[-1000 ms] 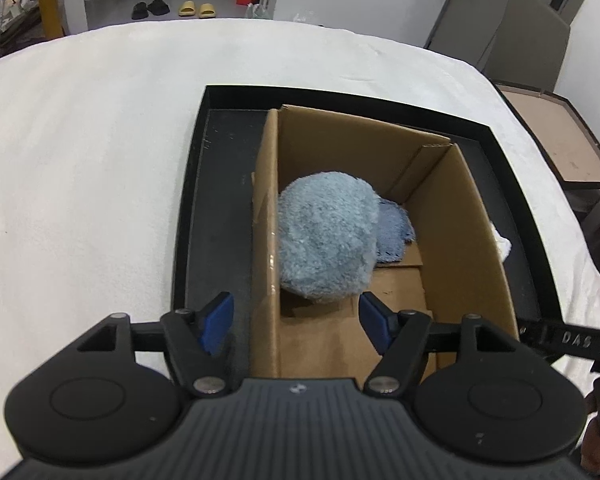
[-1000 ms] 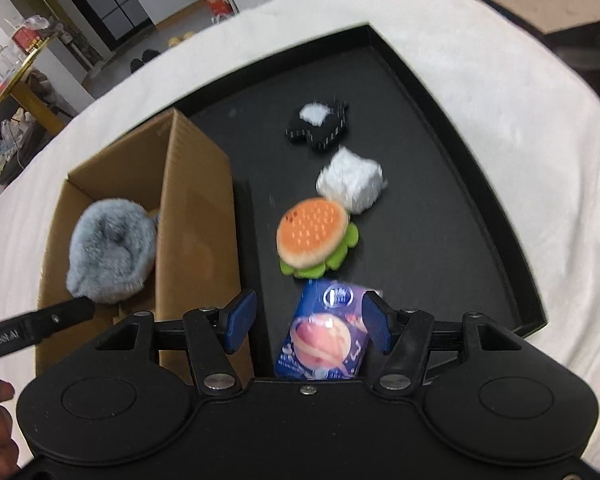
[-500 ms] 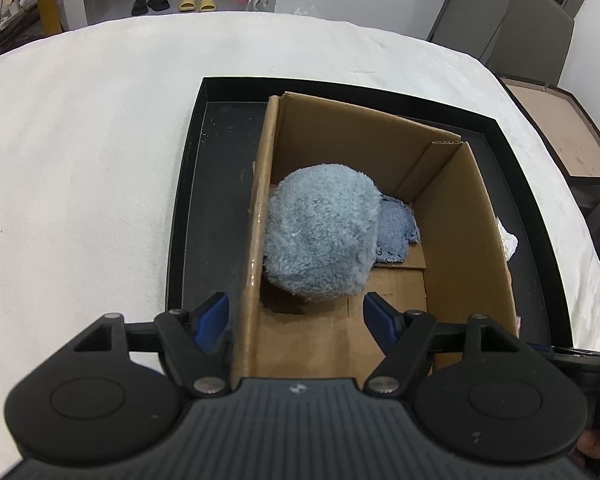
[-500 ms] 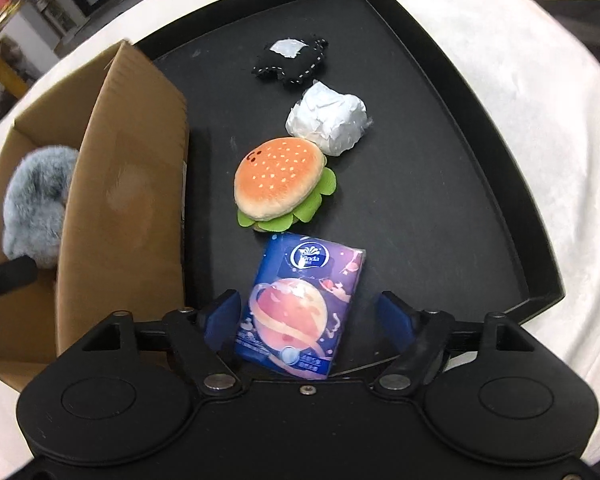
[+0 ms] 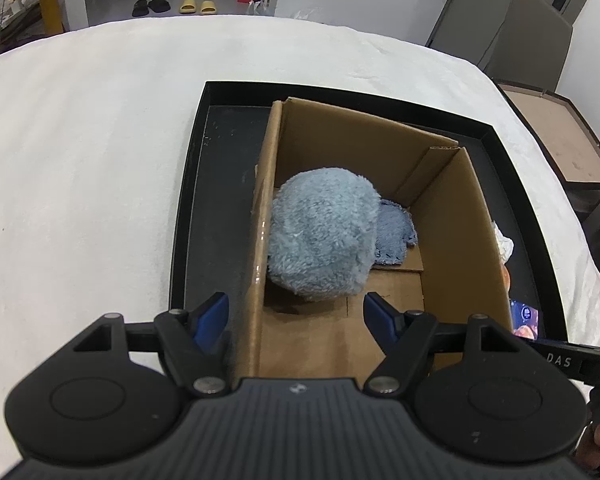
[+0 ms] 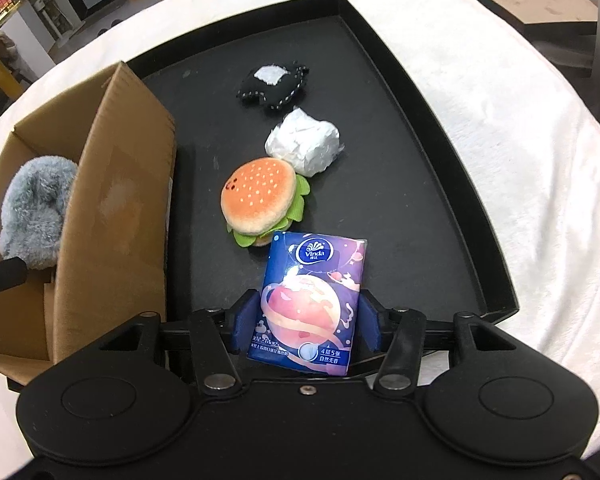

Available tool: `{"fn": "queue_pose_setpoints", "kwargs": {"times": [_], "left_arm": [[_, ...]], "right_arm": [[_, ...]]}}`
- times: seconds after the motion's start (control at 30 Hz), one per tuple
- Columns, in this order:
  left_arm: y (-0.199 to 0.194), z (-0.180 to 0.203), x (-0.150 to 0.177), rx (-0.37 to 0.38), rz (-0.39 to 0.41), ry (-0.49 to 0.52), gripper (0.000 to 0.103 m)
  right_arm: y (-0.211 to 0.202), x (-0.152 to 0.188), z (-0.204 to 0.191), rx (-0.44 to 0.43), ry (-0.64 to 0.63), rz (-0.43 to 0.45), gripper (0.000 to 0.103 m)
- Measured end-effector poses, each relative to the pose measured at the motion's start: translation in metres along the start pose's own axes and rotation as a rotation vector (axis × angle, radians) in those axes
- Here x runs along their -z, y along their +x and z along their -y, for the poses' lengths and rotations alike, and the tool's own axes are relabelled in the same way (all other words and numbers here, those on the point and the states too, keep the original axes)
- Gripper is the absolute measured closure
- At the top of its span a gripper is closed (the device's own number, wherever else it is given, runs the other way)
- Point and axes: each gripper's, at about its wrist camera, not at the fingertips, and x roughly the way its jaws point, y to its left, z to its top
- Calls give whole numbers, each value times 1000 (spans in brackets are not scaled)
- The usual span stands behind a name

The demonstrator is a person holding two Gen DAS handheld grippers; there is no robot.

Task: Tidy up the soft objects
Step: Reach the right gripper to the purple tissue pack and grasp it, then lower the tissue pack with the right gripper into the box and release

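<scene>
A fluffy blue plush (image 5: 322,234) lies in the open cardboard box (image 5: 452,216), partly over a blue cloth (image 5: 394,234). My left gripper (image 5: 296,314) is open and empty above the box's near end. My right gripper (image 6: 306,320) has its pads against both sides of a purple Vinda tissue pack (image 6: 310,300) on the black tray (image 6: 432,184). Beyond the pack lie a plush burger (image 6: 260,200), a white crumpled wad (image 6: 304,146) and a black-and-white plush (image 6: 272,84). The box (image 6: 116,208) and blue plush (image 6: 36,216) show at the left.
The tray (image 5: 192,208) sits on a white cloth-covered table (image 5: 80,160). The box stands in the tray's left half. The tray's raised rim (image 6: 496,280) runs along the right. A brown board (image 5: 556,140) lies beyond the table's right edge.
My right gripper has moved forward and down over the tissue pack and closed its fingers against the pack's sides. My left gripper stays open and has drawn back slightly from the box.
</scene>
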Motion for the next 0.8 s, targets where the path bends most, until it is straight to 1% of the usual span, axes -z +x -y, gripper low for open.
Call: {"fn": "queue_pose_setpoints", "kwargs": {"times": [0.23, 0.43, 0.67, 0.8], "left_arm": [[-5, -1, 2, 17, 4, -4, 30], [-9, 1, 4, 20, 24, 14, 30], [-11, -6, 5, 25, 26, 2, 30], [-11, -7, 6, 15, 33, 0, 30]], "right_arm": [[-19, -3, -2, -10, -20, 43, 52], [-38, -6, -11, -21, -50, 81, 52], [-56, -25, -24, -35, -84, 146, 52], [-68, -33, -31, -54, -88, 174, 52]]}}
